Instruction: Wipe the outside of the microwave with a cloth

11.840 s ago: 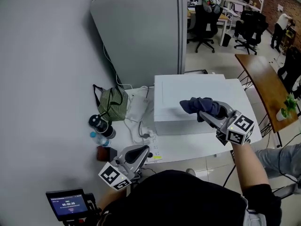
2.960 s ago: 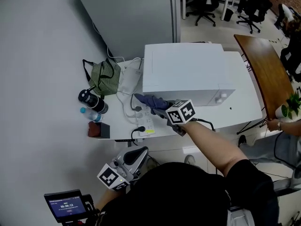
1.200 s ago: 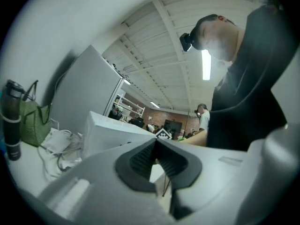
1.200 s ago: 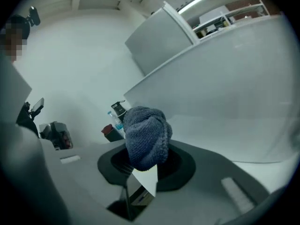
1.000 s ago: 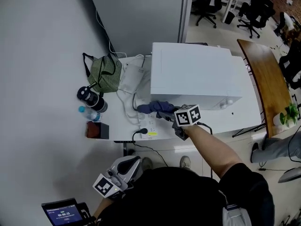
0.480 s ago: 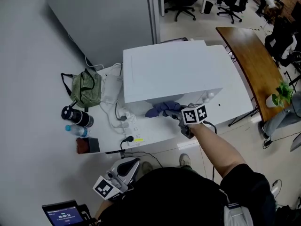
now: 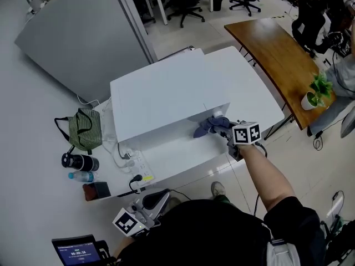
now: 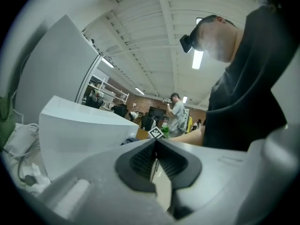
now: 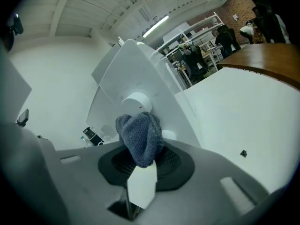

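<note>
Bench (image 7: 252,96) and microwave (image 7: 161,90) fill the head view, the white microwave standing on the white top with its front face turned toward the person. Right gripper (image 7: 223,129) is clenched on a bunched blue-grey cloth (image 7: 206,128), which sits against the right end of that front face. This is the control side: the right gripper view shows a round white knob (image 9: 137,102) just above the wad and a second one partly hidden behind it. Left gripper (image 8: 154,154) hangs low by the person's body, well apart from the microwave, its jaws closed together with nothing between them.

The step in hand looks like wiping the front panel. Done well, it likely calls for a firm clamp so the wad does not slip out, and for pressure that brings the cloth — not the gripper's plastic — onto the surface. Slow strokes should ease around the knobs rather than catch and turn them. Much of the cloth is balled up, so probably only a small patch touches; overlapping passes would cover the panel.
</note>
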Demonstrator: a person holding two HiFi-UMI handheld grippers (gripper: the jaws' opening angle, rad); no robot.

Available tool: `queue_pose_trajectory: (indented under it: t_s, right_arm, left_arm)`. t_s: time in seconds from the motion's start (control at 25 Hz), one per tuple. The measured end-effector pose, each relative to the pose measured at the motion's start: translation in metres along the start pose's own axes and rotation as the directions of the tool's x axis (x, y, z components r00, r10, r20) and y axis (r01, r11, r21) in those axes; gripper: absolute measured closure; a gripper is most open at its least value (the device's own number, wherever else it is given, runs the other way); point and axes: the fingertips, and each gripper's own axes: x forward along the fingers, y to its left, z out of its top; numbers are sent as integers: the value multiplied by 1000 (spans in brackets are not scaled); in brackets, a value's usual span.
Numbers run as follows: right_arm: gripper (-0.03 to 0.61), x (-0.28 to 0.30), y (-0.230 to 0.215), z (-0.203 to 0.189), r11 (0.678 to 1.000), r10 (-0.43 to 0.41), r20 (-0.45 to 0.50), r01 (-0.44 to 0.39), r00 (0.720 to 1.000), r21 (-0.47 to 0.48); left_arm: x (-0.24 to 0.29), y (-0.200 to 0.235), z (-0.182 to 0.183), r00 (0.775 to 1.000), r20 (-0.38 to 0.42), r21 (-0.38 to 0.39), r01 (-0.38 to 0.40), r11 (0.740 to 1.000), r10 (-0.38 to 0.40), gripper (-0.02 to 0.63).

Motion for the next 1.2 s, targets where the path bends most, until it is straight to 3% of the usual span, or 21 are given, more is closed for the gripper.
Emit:
queue_pose_trajectory:
  t_s: [0.4, 0.68, 0.76, 0.92, 1.08, 1.2]
  right_arm:
    - [499, -18, -14, 0, 999, -50, -14, 49, 999, -22]
    - [503, -48, -34, 3, 979, -193, 2, 193, 981, -70]
    - [505, -37, -6, -10, 983, -149, -23, 145, 989, -110]
    - [505, 30, 84, -51, 983, 44, -142, -68, 989, -170]
    - [505, 120, 161, -106, 949, 186, -315, -253, 931, -186]
    - [505, 178, 205, -128, 930, 228, -376, -315, 898, -187]
  left_arm:
    - [-27, 4, 1, 999, 19, -3, -50, 999, 50, 611]
    - [-71, 18, 0, 989, 97, -19, -112, 993, 114, 611]
    - [-81, 21, -5, 985, 116, -31, -123, 992, 126, 611]
    - [-100, 26, -12, 976, 149, -69, -148, 987, 157, 611]
    - [-123, 28, -16, 964, 164, -84, -199, 976, 211, 611]
    - [-143, 28, -21, 953, 154, -91, -251, 964, 262, 611]
